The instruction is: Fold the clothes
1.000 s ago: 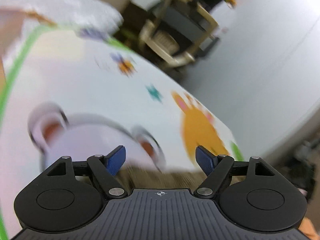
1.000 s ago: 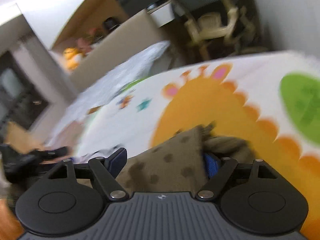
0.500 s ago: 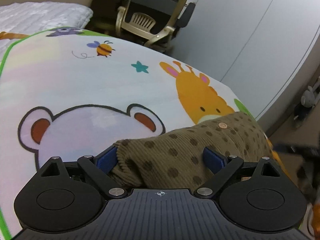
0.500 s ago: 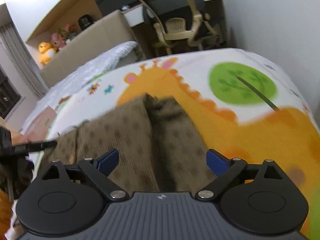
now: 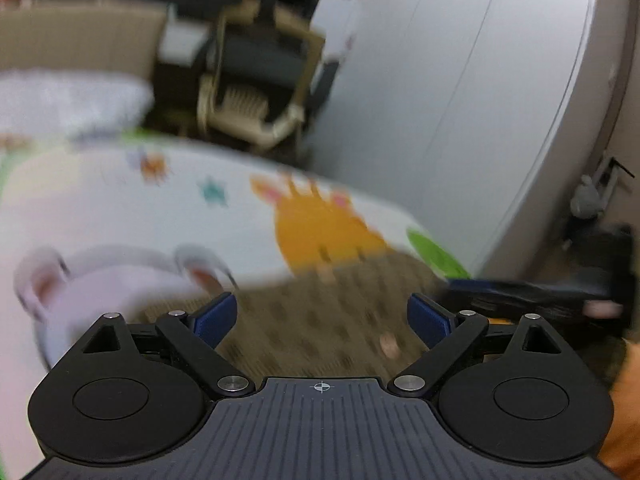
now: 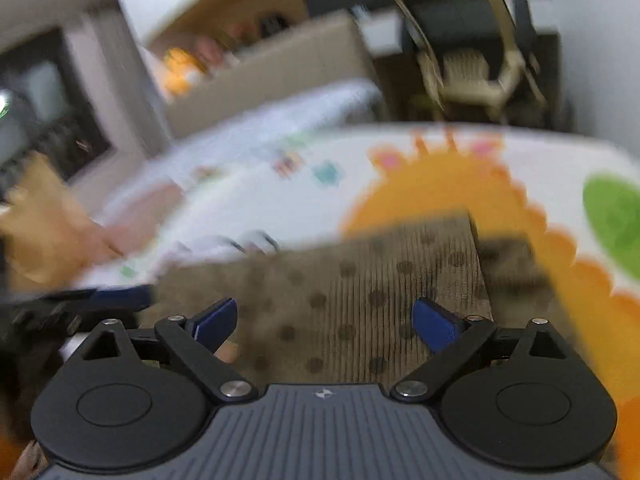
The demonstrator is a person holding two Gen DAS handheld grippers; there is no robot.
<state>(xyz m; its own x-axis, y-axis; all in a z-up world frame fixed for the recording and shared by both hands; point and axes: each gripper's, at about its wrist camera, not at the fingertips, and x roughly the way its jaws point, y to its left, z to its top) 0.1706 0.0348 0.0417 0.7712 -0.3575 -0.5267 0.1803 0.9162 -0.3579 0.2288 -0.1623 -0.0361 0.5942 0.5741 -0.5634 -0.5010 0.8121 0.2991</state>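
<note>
Both views motion-blurred — dotted garment (image 6: pixel 360 300) partly hidden behind hand-held gripper bodies.

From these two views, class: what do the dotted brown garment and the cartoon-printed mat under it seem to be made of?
Dotted brown garment: soft fabric, likely corduroy or rib knit, matte; fine parallel ridges show.
Cartoon-printed mat: probably smooth foam or vinyl with a slight sheen; it lies flat and unwrinkled, though blur leaves this open.

Garment (image 6: pixel 380 280) ribbed, dotted brown cloth; play mat (image 5: pixel 120 200) smooth, printed.

A brown, dark-dotted corduroy garment (image 6: pixel 360 288) on a white mat (image 5: pixel 120 200) printed with an orange giraffe (image 5: pixel 320 232).
</note>
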